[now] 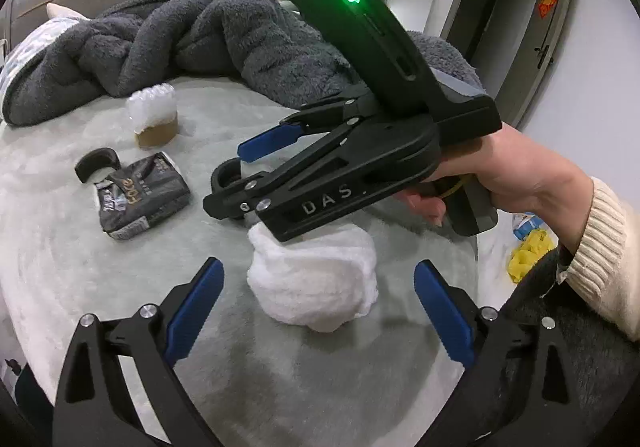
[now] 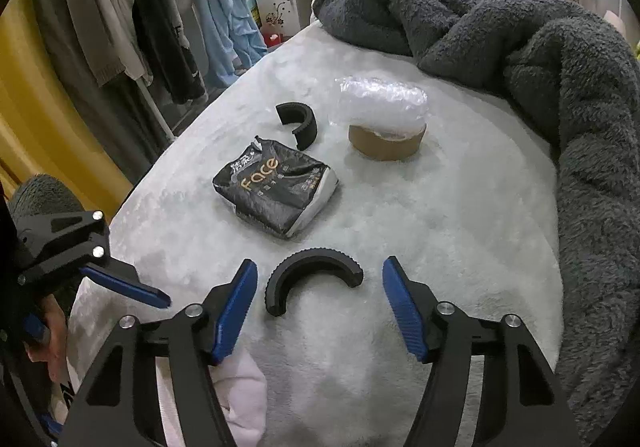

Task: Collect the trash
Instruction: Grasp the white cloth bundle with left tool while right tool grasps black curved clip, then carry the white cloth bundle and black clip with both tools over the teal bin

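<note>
Right hand-held gripper gapes around the black half-ring; left hand-held gripper spread over the white wad. Next: clamp down.

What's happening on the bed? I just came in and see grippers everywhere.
A person is collecting trash off the bed with two handheld grippers. The right gripper is open around a black half-ring; the left gripper is open over a white wad. Nothing is gripped yet.
</note>
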`<state>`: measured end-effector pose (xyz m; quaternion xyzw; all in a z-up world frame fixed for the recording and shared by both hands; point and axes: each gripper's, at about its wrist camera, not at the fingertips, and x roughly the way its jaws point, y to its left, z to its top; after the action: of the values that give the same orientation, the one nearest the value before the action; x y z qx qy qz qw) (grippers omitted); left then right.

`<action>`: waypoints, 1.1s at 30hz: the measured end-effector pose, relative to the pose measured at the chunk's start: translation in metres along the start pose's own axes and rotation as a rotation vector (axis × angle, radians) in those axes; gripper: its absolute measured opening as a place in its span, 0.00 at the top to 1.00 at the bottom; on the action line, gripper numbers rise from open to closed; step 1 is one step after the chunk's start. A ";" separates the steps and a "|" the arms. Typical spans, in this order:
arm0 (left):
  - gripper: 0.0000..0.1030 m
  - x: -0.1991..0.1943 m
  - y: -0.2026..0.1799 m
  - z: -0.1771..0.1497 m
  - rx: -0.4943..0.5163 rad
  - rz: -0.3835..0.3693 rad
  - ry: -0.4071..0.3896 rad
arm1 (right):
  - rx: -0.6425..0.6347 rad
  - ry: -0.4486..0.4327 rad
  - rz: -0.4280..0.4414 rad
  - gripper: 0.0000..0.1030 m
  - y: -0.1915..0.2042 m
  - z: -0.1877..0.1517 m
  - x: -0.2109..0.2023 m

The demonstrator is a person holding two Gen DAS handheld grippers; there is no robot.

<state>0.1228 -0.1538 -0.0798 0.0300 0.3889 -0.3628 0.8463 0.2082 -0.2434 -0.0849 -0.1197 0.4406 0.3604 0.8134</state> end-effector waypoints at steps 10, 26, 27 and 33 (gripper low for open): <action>0.25 0.020 0.003 0.002 -0.002 0.006 0.036 | -0.009 0.033 -0.019 0.51 0.001 -0.004 0.010; 0.43 0.001 0.006 0.001 -0.002 0.061 -0.002 | 0.050 -0.039 -0.065 0.56 -0.003 0.010 -0.023; 0.43 -0.003 0.007 0.001 -0.008 0.067 -0.012 | 0.062 -0.048 -0.070 0.56 -0.004 0.011 -0.026; 0.43 -0.034 0.015 0.001 -0.037 0.106 -0.068 | 0.167 -0.106 -0.107 0.56 -0.009 0.013 -0.040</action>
<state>0.1181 -0.1230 -0.0600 0.0227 0.3645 -0.3111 0.8774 0.2084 -0.2626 -0.0463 -0.0556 0.4187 0.2843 0.8607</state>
